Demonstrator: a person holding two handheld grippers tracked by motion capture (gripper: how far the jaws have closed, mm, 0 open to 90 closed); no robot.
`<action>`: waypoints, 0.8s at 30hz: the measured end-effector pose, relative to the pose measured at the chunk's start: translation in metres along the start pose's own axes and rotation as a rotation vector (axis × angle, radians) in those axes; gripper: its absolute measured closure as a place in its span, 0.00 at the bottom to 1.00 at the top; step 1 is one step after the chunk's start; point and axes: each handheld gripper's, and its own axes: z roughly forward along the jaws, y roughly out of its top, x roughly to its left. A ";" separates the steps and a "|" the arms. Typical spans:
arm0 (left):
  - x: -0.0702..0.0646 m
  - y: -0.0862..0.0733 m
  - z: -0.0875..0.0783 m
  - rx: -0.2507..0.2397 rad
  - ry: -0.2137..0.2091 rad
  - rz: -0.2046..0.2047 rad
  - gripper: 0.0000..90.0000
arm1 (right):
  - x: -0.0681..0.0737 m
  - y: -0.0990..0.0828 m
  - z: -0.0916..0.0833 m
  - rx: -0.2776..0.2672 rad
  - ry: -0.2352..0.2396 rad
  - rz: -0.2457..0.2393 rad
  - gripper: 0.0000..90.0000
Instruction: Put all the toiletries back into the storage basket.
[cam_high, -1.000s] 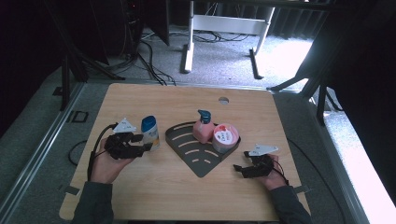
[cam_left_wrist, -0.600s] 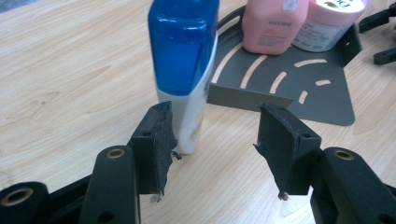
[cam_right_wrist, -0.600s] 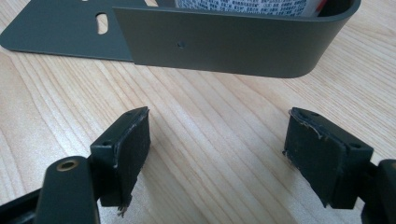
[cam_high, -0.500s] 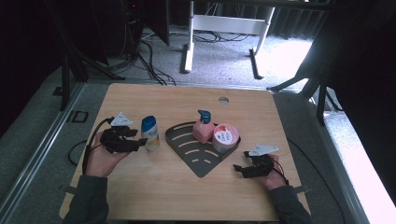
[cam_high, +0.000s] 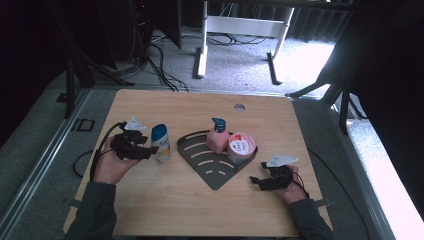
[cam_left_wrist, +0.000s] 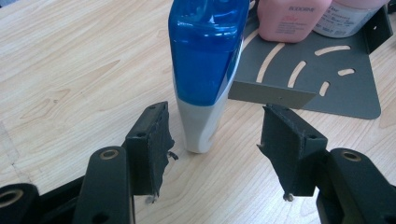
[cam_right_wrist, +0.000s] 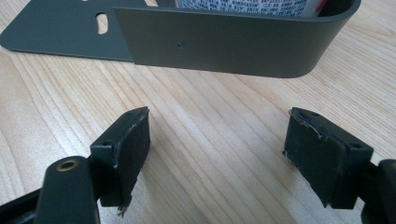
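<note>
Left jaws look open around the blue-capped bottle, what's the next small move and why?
Probably back the left gripper straight away from the blue-capped bottle. Its jaws have just been opening; both pads stand apart from the bottle, which stands upright on the table beside the dark rack. Pulling back without swinging sideways should avoid tipping it.

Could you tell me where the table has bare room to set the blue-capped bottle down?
The table is bare along the far edge behind the dark tray, and along the near edge between the two forearms. It is crowded at the tray's back, where the pink pump bottle and pink tub stand together. The blue-capped bottle stands just left of the tray.
</note>
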 end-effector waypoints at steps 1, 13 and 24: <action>0.000 0.001 0.001 0.007 -0.001 0.002 0.47 | 0.000 0.000 0.000 0.000 0.000 0.000 0.25; 0.000 0.010 0.008 0.057 0.005 0.035 0.47 | 0.000 0.000 0.000 -0.001 0.000 -0.002 0.25; 0.003 0.020 0.015 0.107 0.015 0.059 0.46 | 0.000 0.000 0.000 0.000 0.001 0.000 0.25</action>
